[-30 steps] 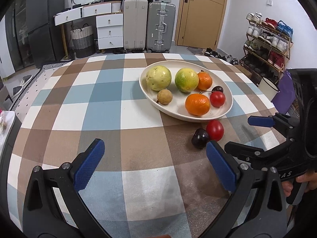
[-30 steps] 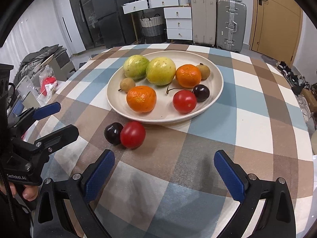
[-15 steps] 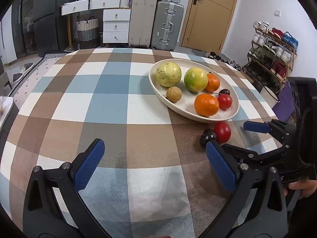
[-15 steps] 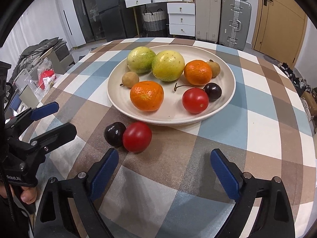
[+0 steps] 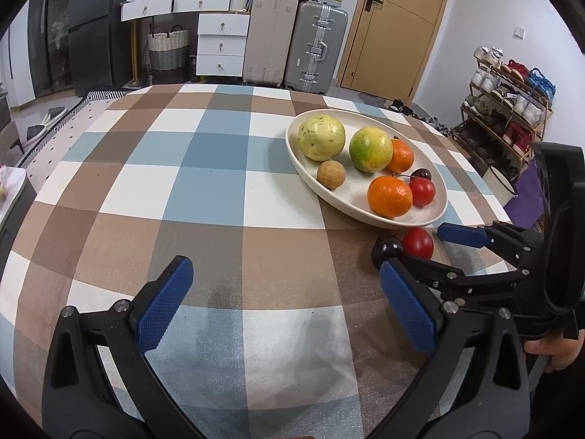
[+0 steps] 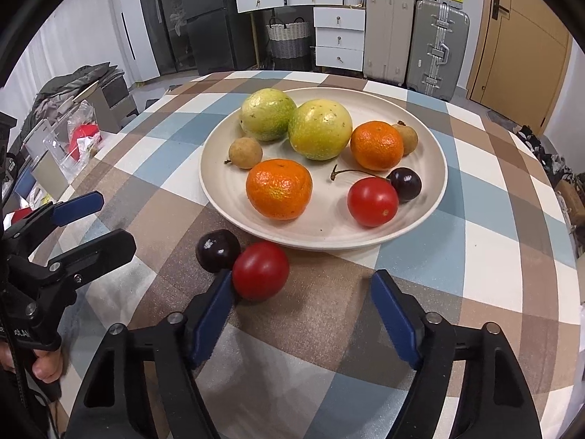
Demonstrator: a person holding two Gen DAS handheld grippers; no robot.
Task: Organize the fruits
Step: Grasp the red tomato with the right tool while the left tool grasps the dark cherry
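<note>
A cream plate [image 6: 420, 216] holds two green-yellow fruits, two oranges, two small brown fruits, a red tomato and a dark cherry. On the cloth in front of the plate lie a loose red tomato [image 6: 260, 270] and a dark cherry [image 6: 217, 250], touching each other. My right gripper [image 6: 303, 314] is low over the cloth and its jaws are closing. The loose tomato sits just inside its left pad [image 6: 212, 318], and the right pad stands well apart from it. My left gripper [image 5: 285, 309] is open over bare cloth with nothing between its pads. The loose tomato [image 5: 418, 243] is to its right.
A checked cloth covers the table [image 5: 219, 190]. Suitcases [image 5: 314, 47], white drawers and a door stand behind it, and a shoe rack [image 5: 504, 109] is at the right. A cluttered side table [image 6: 73, 135] is beside the table's left edge. A hand holds each gripper's handle.
The right gripper's jaws have narrowed and moved in on the loose tomato, which now sits by the left pad. The left gripper stays open; its view has rolled slightly.
</note>
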